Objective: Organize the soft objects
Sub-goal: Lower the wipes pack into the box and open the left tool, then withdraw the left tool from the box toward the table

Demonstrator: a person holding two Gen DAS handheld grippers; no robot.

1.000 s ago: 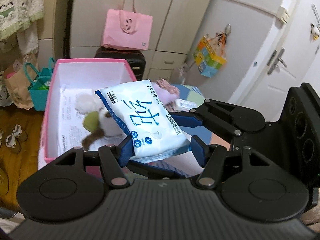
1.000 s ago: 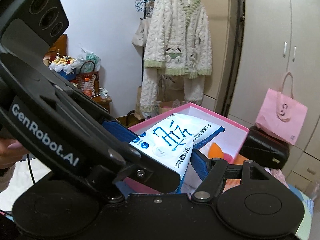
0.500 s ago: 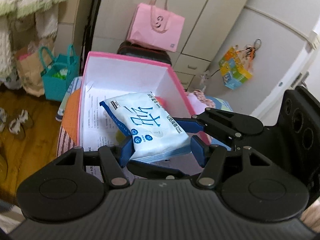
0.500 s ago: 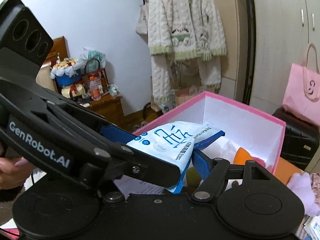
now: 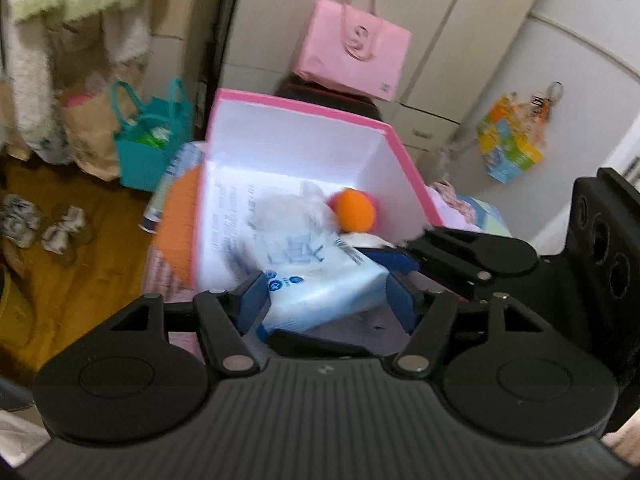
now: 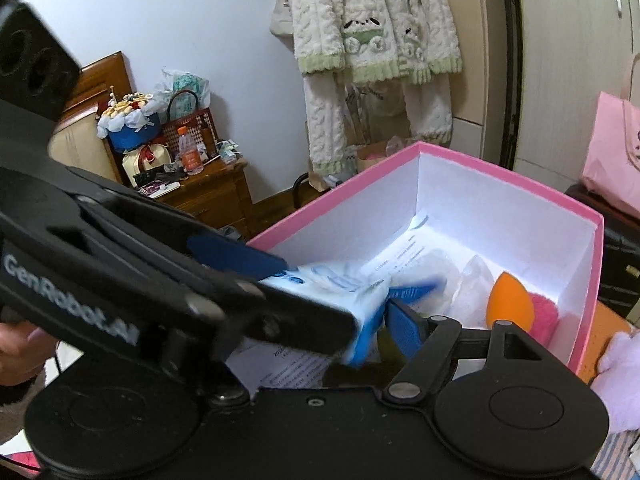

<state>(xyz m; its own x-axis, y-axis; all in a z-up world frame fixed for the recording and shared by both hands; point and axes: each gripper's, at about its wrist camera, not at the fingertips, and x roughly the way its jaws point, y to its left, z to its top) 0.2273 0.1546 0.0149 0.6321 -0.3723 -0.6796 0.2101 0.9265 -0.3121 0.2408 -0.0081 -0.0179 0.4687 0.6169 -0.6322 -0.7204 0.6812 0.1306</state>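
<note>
The pink box (image 5: 404,160) with white inner walls serves as the landmark. Over its near edge, a light-blue tissue pack (image 5: 320,280) is blurred, tilted with its far end pointing down into the box. The left gripper (image 5: 326,300) has its blue pads on either side of the pack's near end; the grip looks loose, and the blur leaves it unclear whether the pack is clamped or slipping free. The right gripper (image 6: 340,292) straddles the same pack (image 6: 340,284) from the box's near left corner, its blue pads (image 6: 404,332) also at the pack's sides, the hold just as uncertain.

Inside the box, against the right wall, lie an orange egg-shaped sponge (image 6: 508,300) and a pink fluffy item (image 6: 540,314), with a clear plastic wrapper (image 5: 288,212) beside them and printed paper (image 5: 228,220) on the floor. Behind the box hangs a pink tote bag (image 5: 352,50); to its left stands a teal bag (image 5: 154,148).
</note>
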